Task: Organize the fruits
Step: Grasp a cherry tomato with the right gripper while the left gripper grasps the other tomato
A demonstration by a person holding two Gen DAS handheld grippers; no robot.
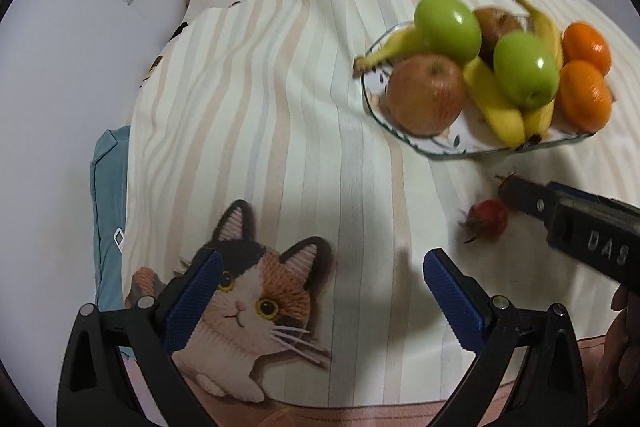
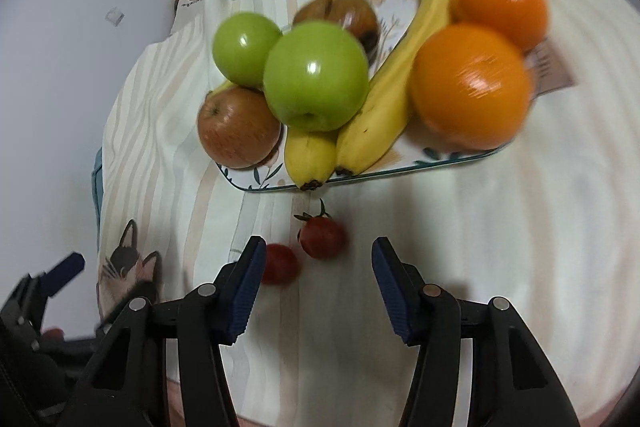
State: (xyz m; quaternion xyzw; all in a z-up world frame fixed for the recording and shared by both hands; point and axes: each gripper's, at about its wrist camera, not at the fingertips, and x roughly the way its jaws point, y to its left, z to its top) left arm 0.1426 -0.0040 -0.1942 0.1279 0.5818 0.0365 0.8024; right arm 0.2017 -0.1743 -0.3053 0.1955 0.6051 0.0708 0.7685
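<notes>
- Left wrist view: the left gripper (image 1: 320, 277) is held with its blue pads (image 1: 454, 293) wide apart over the striped cloth (image 1: 280, 131), nothing between them; only the printed cat lies under it.
- A glass plate (image 1: 404, 137) is seen upper right, heaped with two green apples (image 1: 447, 22), a red apple (image 1: 426, 93), bananas (image 1: 496, 105), two oranges (image 1: 584, 95) and a brownish fruit at the back whose kind cannot be told.
- One small red tomato (image 1: 486, 219) lies on the cloth just below the plate; the right gripper's finger (image 1: 528, 193) reaches in beside it, and a second calyx shows just past the fingertip.
- Risk, as judged: the heap is stacked high, so a knock on the plate rim could send an apple rolling off.

- Right wrist view: the right gripper (image 2: 318, 251) is seen with its fingers apart and pressing on nothing.
- Two cherry tomatoes are loose on the cloth, outside the plate (image 2: 280, 183): the far tomato (image 2: 322, 237) sits in the gap near the fingertips, the near tomato (image 2: 280, 263) touches or is partly hidden by the left pad (image 2: 250, 279); which cannot be told.
- Risk, as judged: if the fingers are closed here, the near tomato could be pushed aside or pinched against the other, and soft skin could be split by a hard squeeze.
- Risk, as judged: on soft, wrinkled bedding a round tomato could roll away from a nudge.
- Nothing small is seen on the plate yet.
</notes>
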